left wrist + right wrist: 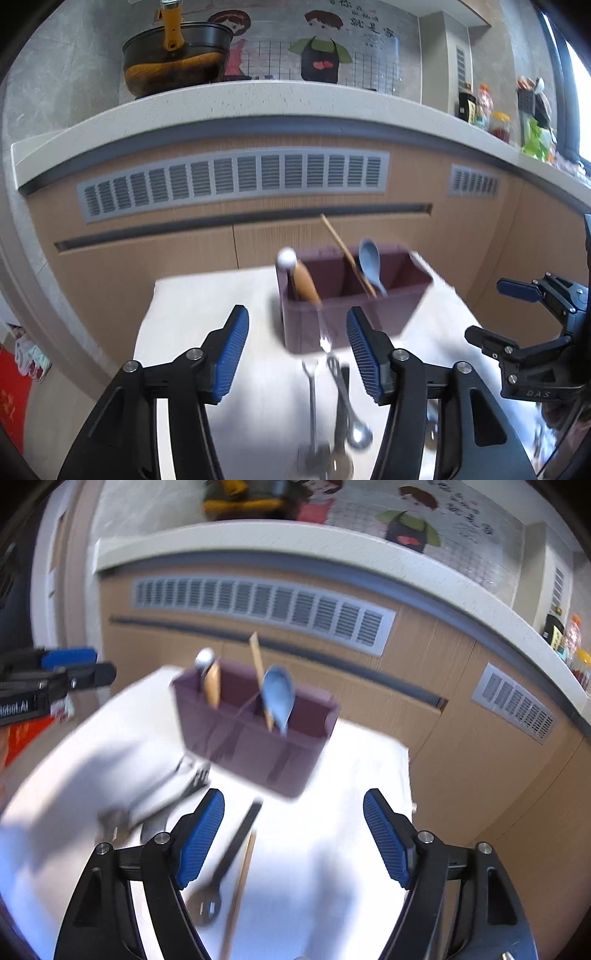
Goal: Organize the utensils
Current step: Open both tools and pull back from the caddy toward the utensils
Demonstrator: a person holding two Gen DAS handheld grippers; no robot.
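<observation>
A maroon utensil caddy (354, 295) (255, 731) stands on a white table (207, 302) (332, 775). In it stand a blue spoon (371, 264) (279, 698), a wooden chopstick (345, 251) (258, 668) and a wooden-handled utensil with a white knob (301, 277) (210, 679). My left gripper (297, 350) is open just short of the caddy, above several metal utensils (332, 406) lying on the table. My right gripper (293, 838) is open, nothing between its pads; a black spoon (229, 856) and a wooden chopstick (240, 890) lie below it. It also shows at the right of the left wrist view, right gripper (487, 314).
Metal utensils (177, 786) lie left of the caddy in the right wrist view, where the left gripper (74, 668) shows at the left edge. Behind the table runs a wooden cabinet front (184, 251) with vents under a white counter (258, 99) bearing a black pot (177, 62).
</observation>
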